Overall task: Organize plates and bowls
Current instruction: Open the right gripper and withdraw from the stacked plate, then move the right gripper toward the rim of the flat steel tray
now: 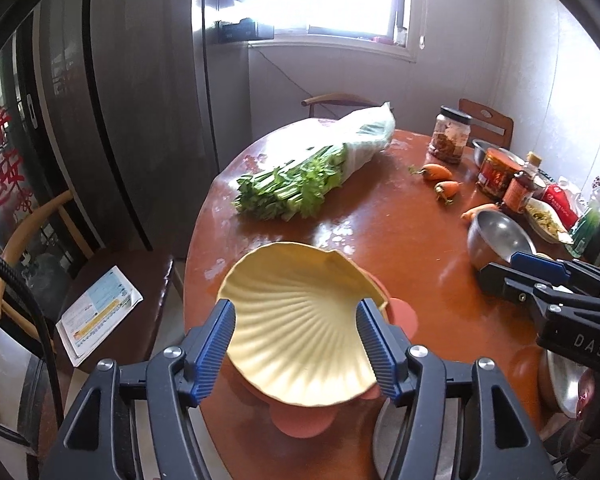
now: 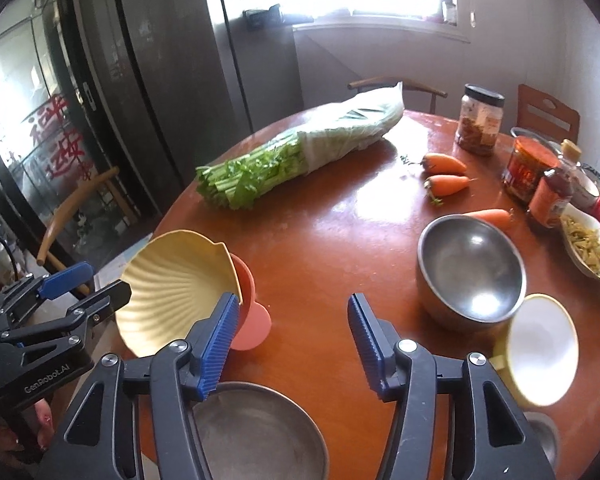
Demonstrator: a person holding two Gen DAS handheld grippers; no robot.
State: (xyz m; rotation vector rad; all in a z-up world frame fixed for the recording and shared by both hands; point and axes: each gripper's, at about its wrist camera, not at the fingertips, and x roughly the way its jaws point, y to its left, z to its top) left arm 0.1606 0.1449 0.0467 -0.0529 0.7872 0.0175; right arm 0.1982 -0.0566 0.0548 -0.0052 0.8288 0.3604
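Left wrist view: my round wooden table (image 1: 380, 240) fills the frame, bagged celery (image 1: 300, 180) at twelve o'clock. The steel bowl (image 2: 470, 268) sits at two o'clock in the right view, near a yellow cup (image 2: 540, 354) tipped on its side at four o'clock. The yellow shell-shaped plate (image 1: 296, 328) rests tilted in a coral pink bowl (image 2: 247, 300) at the table's near edge, between my left gripper (image 1: 296, 344) fingers; jaws spread, whether they touch its rim I cannot tell. My right gripper (image 2: 292, 346) hangs with jaws apart, empty. I judge the plate light, rigid, slick, its ribbed rim the best hold.
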